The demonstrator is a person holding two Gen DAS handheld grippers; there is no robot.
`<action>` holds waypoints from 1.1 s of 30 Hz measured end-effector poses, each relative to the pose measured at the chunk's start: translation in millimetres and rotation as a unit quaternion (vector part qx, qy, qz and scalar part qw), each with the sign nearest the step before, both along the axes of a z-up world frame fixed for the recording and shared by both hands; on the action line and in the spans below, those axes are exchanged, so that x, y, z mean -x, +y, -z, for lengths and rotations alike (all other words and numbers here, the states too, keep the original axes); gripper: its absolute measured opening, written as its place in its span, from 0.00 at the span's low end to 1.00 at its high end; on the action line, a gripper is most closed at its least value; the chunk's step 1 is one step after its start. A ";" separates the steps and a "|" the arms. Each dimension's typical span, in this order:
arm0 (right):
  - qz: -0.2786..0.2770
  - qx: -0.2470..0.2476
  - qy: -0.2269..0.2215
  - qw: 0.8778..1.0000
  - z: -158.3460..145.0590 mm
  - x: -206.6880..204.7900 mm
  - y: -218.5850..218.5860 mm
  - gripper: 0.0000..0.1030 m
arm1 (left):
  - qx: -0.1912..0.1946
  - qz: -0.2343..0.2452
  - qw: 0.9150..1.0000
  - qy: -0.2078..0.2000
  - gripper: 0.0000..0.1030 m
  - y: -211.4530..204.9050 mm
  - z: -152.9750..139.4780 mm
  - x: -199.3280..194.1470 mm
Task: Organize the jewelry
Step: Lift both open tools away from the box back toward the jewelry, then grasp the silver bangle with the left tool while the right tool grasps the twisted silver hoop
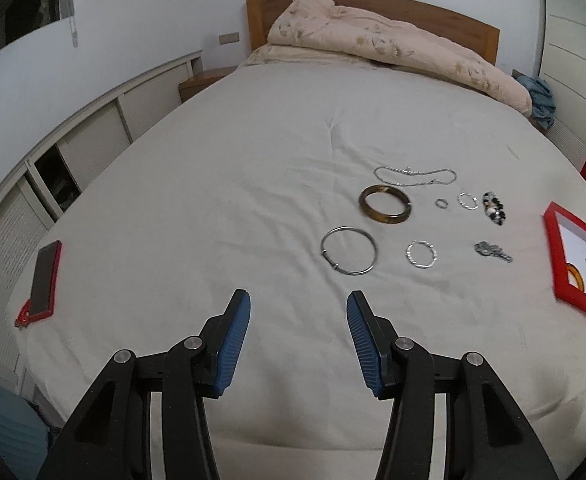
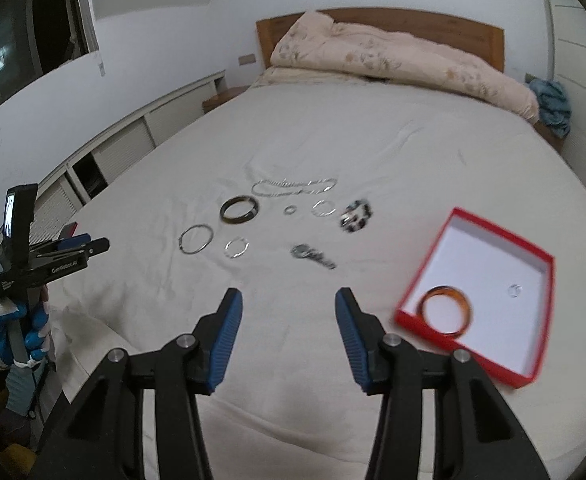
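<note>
Jewelry lies spread on the white bed sheet: a silver chain necklace [image 1: 415, 175], a brown bangle [image 1: 386, 209], a thin silver bangle [image 1: 349, 256], a twisted silver ring [image 1: 421, 254], a small ring [image 1: 441, 203], a beaded piece [image 1: 494, 208] and a dark chain piece [image 1: 493, 251]. A red box [image 2: 481, 296] holds an amber bangle [image 2: 447, 310] and a small ring [image 2: 515, 290]. My left gripper [image 1: 297, 312] is open and empty, short of the silver bangle. My right gripper [image 2: 289, 307] is open and empty, left of the box.
A red lid [image 1: 44, 280] lies at the bed's left edge. A folded quilt [image 1: 393, 44] is heaped at the wooden headboard. White cabinets [image 1: 93, 140] run along the left. The left gripper [image 2: 89, 245], held by a gloved hand [image 2: 13, 328], shows in the right wrist view.
</note>
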State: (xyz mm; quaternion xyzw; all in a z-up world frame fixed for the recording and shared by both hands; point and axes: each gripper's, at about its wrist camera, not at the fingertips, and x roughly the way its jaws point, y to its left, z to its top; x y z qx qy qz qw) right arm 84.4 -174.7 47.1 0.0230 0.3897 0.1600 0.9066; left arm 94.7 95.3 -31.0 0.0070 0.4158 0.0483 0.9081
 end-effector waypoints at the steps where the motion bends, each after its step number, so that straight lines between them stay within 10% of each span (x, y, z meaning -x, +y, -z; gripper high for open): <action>1: -0.002 0.000 0.006 1.000 5.7 -4.4 5.1 0.41 | 0.002 0.002 1.000 0.002 0.48 1.8 4.8 -4.3; 33: -0.095 0.008 0.109 0.990 156.5 -192.0 145.4 0.13 | 0.007 0.051 0.995 0.085 0.39 9.4 105.9 -137.9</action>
